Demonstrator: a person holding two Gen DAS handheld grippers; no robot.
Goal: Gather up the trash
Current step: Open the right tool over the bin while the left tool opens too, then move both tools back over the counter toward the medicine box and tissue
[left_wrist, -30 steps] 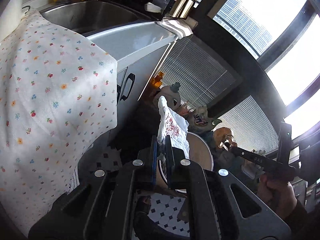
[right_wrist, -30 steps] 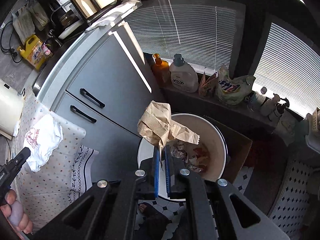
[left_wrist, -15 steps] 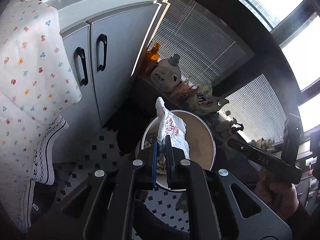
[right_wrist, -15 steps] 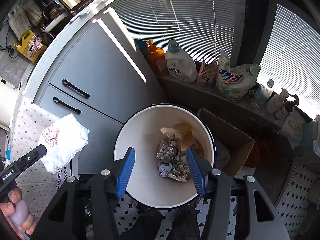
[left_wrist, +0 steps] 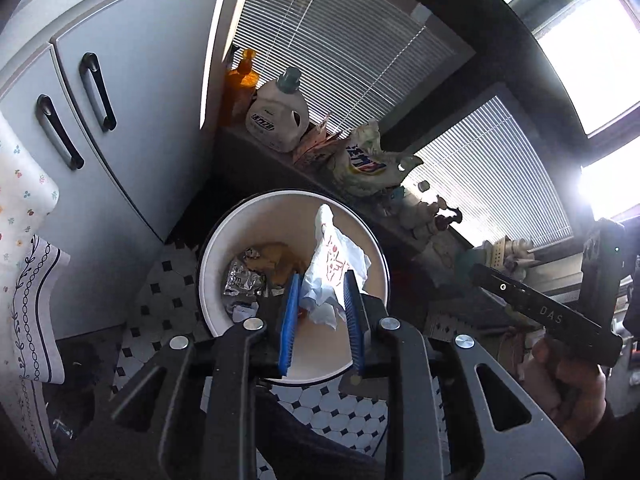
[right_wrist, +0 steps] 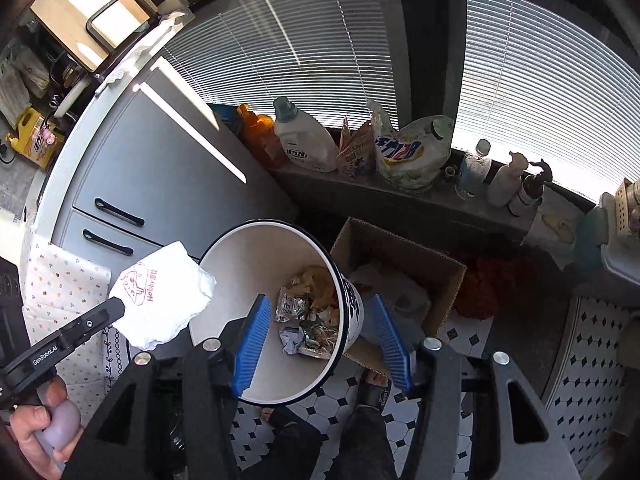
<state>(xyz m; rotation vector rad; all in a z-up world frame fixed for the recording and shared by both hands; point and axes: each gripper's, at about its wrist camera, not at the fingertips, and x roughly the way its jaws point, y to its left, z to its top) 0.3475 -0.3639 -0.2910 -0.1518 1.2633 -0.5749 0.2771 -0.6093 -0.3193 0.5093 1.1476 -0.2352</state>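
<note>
Left wrist view
Left gripper (left_wrist: 322,312): its blue-padded jaws have just been opening and now stand apart, pointing steeply down over the bin.
White paper (left_wrist: 334,270): a crumpled white sheet with red print sits between the left gripper's pads. Whether the pads press on it cannot be told, but the gap looks wider than the paper at the near end.
Trash bin (left_wrist: 224,240): round, white inside with a dark rim, standing on a black-and-white tiled floor (left_wrist: 160,300). Foil wrappers (left_wrist: 244,280) and brown paper scraps lie at its bottom.
Surroundings: grey cabinet doors (left_wrist: 132,92) with black handles to the left; a white detergent bottle (left_wrist: 278,118) on the far sill under slatted blinds.
Right gripper: seen from the side at the right edge, held by a hand (left_wrist: 568,376).

Right wrist view
Right gripper (right_wrist: 320,344): jaws spread wide with nothing between them, above the trash bin (right_wrist: 240,264).
White paper (right_wrist: 160,296): at the tip of the left gripper (right_wrist: 116,308), to the left of the bin and over its left rim.
Cardboard box (right_wrist: 404,248): open, just right of the bin.
Person: a hand (right_wrist: 44,428) holds the left gripper at the near left; feet stand on the tiles near the bin.
</note>
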